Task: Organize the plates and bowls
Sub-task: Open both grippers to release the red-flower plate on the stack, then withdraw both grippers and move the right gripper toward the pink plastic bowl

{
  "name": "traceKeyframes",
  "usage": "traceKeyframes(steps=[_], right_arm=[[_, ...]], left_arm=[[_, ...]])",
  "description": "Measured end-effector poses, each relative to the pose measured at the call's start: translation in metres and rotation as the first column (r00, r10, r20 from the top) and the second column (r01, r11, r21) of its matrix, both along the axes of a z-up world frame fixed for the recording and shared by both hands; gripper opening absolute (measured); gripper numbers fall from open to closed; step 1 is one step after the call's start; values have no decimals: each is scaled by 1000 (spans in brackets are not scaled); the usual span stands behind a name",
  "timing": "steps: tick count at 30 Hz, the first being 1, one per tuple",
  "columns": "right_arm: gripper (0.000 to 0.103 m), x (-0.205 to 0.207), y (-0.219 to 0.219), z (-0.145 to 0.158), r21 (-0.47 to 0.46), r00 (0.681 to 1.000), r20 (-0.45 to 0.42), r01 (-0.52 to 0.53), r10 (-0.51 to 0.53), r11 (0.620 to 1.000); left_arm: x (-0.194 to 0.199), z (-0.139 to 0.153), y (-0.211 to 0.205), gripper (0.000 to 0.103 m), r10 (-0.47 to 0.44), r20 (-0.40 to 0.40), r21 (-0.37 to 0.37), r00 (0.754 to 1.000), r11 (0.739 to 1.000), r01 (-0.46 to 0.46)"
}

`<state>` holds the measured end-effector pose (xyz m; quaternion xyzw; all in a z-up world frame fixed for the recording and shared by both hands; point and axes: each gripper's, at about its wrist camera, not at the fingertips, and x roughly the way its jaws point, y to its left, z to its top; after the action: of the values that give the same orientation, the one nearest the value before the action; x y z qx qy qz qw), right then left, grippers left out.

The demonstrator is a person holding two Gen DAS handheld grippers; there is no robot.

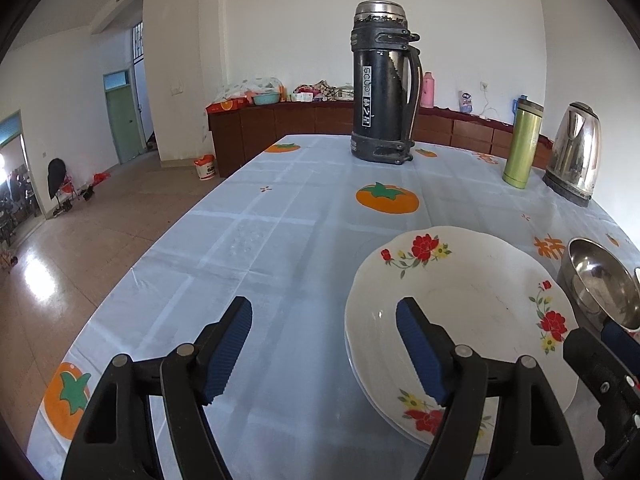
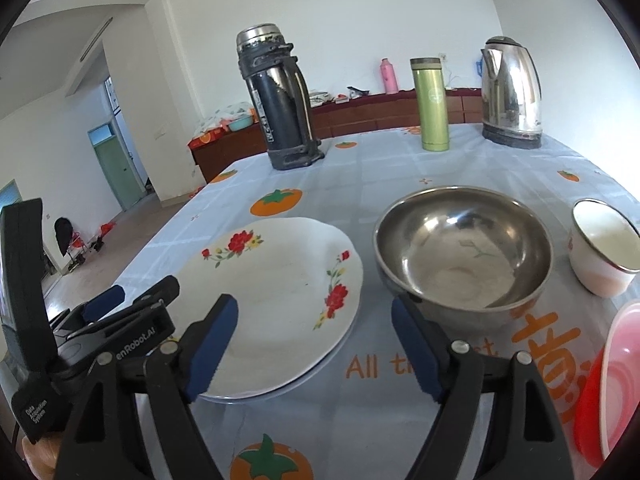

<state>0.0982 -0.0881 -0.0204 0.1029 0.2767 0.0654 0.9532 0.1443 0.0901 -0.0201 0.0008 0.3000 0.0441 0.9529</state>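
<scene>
Plates sit stacked ahead-left of the right claw, bowl ahead-right; both it and the left claw gape wide and empty, so gathering bowls likely comes next.

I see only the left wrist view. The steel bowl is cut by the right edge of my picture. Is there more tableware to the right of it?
Observer: Yes. In the right wrist view, a white cup with a metal rim stands to the right of the steel bowl, apart from it.
Operator: Is anything nearer to us on that side?
Observer: A red and pink plastic bowl sits at the near right edge, partly cut off.
Operator: Does the right hand-held gripper hold something?
Observer: No. The right hand-held gripper is open and empty, in front of the flowered plate and the steel bowl.
</scene>
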Motion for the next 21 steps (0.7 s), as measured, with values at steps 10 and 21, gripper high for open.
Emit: traceKeyframes(steps=[10, 21], right_arm=[[85, -15, -1, 5, -39, 999, 47, 24, -22, 999], [85, -22, -6, 5, -42, 999, 43, 33, -31, 999]], left_arm=[[-13, 4, -4, 77, -2, 36, 23, 999, 1000, 2], [-18, 3, -7, 77, -16, 22, 13, 1000, 1000, 15]])
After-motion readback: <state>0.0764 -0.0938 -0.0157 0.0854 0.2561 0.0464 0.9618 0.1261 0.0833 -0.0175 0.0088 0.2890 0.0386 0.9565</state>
